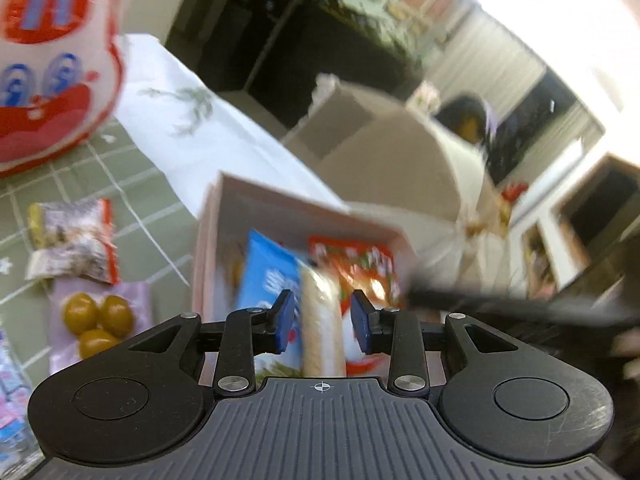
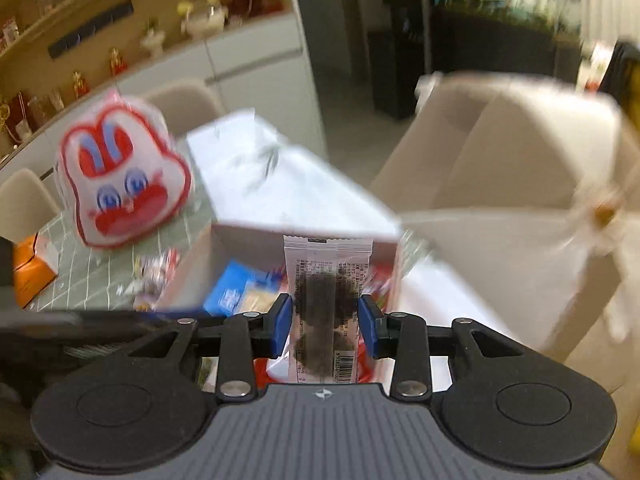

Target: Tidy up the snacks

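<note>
My right hand-held gripper (image 2: pixel 325 326) grasps a clear cookie packet (image 2: pixel 327 300) above the white box (image 2: pixel 304 236) at the frame's centre. My left hand-held gripper (image 1: pixel 322 322) is released over a blue packet (image 1: pixel 268 276) and an orange packet (image 1: pixel 356 268) already in the box. On the table (image 1: pixel 120 168), lower left, an olive pack (image 1: pixel 98 316) and a grey packet (image 1: pixel 74 240) wait. The rabbit bag (image 2: pixel 124 178) stands near, not blocking.

Box (image 1: pixel 280 204) mouth open, packets (image 1: pixel 268 276) inside

Box (image 1: pixel 280 208) contents smeared by blur — rabbit bag (image 1: pixel 52 52) cut off at the edge
</note>
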`<state>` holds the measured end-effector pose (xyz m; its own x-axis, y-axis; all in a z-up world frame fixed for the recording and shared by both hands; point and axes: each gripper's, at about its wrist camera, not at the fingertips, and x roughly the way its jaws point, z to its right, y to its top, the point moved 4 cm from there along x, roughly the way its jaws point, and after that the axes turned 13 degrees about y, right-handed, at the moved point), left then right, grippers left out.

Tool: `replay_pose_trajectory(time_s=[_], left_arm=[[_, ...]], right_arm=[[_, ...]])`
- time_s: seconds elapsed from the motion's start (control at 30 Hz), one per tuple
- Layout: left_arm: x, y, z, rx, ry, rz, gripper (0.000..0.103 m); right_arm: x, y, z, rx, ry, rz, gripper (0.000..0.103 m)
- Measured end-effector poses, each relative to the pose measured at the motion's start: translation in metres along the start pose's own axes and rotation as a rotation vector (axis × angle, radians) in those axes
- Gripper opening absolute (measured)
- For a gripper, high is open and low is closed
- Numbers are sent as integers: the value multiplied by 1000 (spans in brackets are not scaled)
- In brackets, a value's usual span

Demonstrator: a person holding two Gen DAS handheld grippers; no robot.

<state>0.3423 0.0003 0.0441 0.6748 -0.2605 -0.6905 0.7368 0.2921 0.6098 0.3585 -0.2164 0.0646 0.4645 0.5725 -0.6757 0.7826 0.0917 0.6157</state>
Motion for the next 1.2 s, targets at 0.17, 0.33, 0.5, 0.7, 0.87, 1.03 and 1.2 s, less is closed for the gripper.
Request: replay_pose_trajectory(time_s=[0.17, 0.33, 0.5, 0.7, 0.87, 1.03, 1.2], left_arm=[[-29, 28, -68, -116, 189, 189, 35], [14, 51, -109, -95, 358, 125, 35], [56, 58, -98, 154, 444, 93, 35], [55, 19, -82, 287, 374, -3, 29], [18, -26, -92, 261, 330, 5, 29], [-26, -68, -95, 246, 286, -7, 29], [-58, -97, -110, 91, 194, -52, 29]], right_arm=[[25, -19, -11, -37, -1, -29, 46], [2, -42, -36, -157, 5, 28, 55], [-26, -75, -65, -293, 16, 38, 64], [-35, -122, -82, -359, 4, -22, 67], [-23, -143, -93, -310, 61, -66, 67], [3, -154, -114, -272, 114, -84, 68], [27, -156, -142, -232, 177, -60, 69]])
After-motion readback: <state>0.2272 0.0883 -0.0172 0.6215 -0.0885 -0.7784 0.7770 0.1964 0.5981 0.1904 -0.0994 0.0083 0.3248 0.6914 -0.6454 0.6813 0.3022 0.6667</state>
